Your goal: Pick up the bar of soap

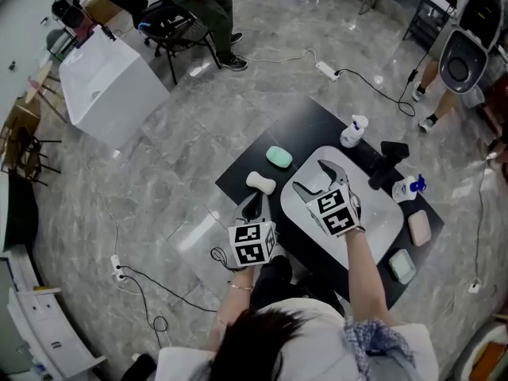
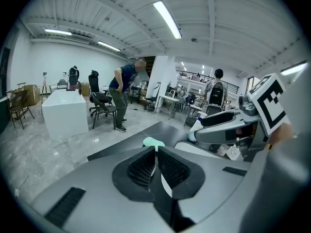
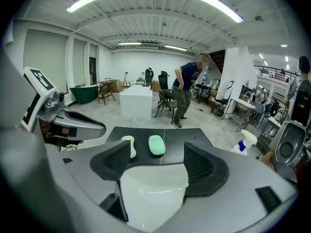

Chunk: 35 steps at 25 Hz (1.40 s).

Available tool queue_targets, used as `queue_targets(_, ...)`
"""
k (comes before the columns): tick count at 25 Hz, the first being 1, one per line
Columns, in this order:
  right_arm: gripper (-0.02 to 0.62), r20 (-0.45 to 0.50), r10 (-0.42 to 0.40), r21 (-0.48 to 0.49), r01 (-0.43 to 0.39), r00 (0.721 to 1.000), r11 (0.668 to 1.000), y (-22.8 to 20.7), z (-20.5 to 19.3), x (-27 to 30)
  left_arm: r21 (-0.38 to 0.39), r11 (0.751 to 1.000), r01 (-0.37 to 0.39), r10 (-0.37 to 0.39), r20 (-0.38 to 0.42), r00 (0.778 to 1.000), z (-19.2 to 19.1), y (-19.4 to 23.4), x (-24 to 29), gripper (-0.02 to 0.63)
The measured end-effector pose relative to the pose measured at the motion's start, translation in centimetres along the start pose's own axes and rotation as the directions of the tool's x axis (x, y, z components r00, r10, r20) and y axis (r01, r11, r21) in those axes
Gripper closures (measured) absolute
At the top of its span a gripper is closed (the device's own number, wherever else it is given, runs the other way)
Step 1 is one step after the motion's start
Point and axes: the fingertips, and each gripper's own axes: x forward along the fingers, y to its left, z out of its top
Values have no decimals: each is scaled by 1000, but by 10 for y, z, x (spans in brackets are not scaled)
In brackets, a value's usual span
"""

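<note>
A mint-green bar of soap (image 1: 279,157) lies on the black table (image 1: 238,177) left of the white basin (image 1: 381,225). Beside it lies a white bone-shaped soap (image 1: 260,182). My left gripper (image 1: 252,206) hovers at the table's near-left edge, just short of the white soap, jaws shut with nothing held. In the left gripper view the left gripper (image 2: 155,165) points toward the green soap (image 2: 154,141). My right gripper (image 1: 316,179) hangs open over the basin's left end. In the right gripper view the right gripper (image 3: 156,165) faces the green soap (image 3: 156,144) and the white soap (image 3: 128,146).
Two spray bottles (image 1: 354,131) (image 1: 409,186) and a black object (image 1: 386,161) stand behind the basin. A pink soap (image 1: 419,228) and a pale green soap (image 1: 402,266) lie at the table's right end. A white bathtub (image 1: 107,82) and a person by a chair (image 1: 208,6) are farther off.
</note>
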Motion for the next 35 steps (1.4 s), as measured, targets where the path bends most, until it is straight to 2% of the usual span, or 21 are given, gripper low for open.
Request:
queue_targets(5,245,5,-3,73,3,1000,997,11,-17,-33,21,999,39,-39,18,999,3,-25,-9,595)
queue_targets(13,249,98,-116,216,93,988,972,1,-44,-89,61,991,122,-122,1,992,-13,-80,-15,595)
queue_targets(22,255,86,-190,329,152,978,932,-12,-87,-148,132,950,282,-281,-29,959,-23,-163,-18,595)
queue_targets(26,255,62,-217,367,180,974,913,-18,-109,-167,147,934,324,-321,-45,946,-30,-190,-18,595)
queue_targets(32,255,31,-300,418,260,954,871,-31,-146,-201,192,898,395,-385,-89,919,-47,-232,-21,595)
queue_targets(35,258,10,-352,447,311,936,839,-38,-167,-221,217,873,436,-420,-117,900,-58,-255,-24,595)
